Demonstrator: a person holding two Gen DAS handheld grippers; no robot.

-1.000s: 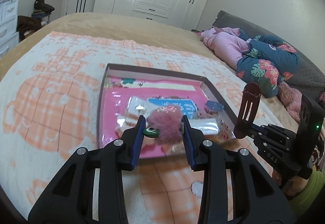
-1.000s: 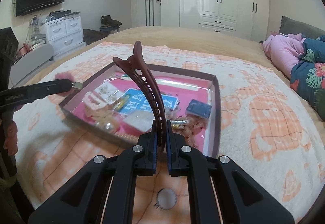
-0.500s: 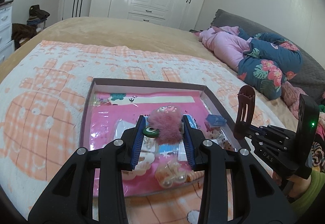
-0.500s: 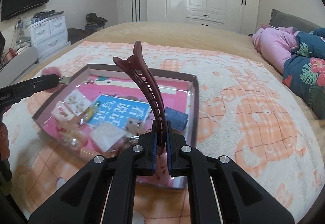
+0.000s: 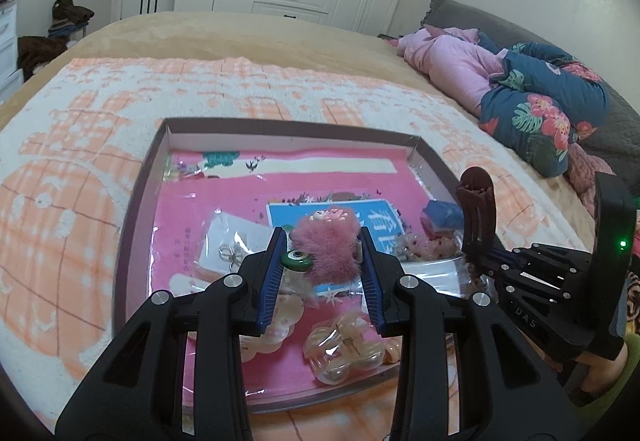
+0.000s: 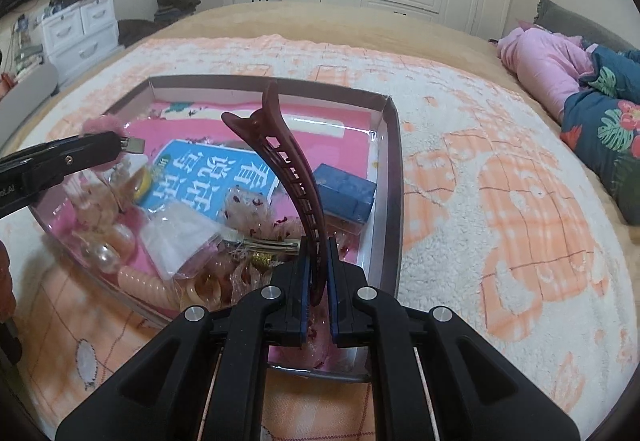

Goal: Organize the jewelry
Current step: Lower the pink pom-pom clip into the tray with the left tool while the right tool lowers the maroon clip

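1. Left tool (image 5: 324, 269) grips pompom (image 5: 330, 253) above tray (image 5: 138, 201) centre.
2. Right tool (image 6: 318, 281) clamps clip (image 6: 288, 169) upright inside tray's right wall.
3. Blanket (image 6: 500, 201) surrounds tray.

Tray (image 6: 394, 145) near half crowded: clips, pearls, packets; far pink strip (image 5: 280, 167) bare, seemingly passable; blanket (image 6: 500, 201) around open.

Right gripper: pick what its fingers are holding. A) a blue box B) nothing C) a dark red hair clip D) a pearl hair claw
C: the right gripper is shut on the dark red hair clip, which rises curved from between its fingers above the tray.
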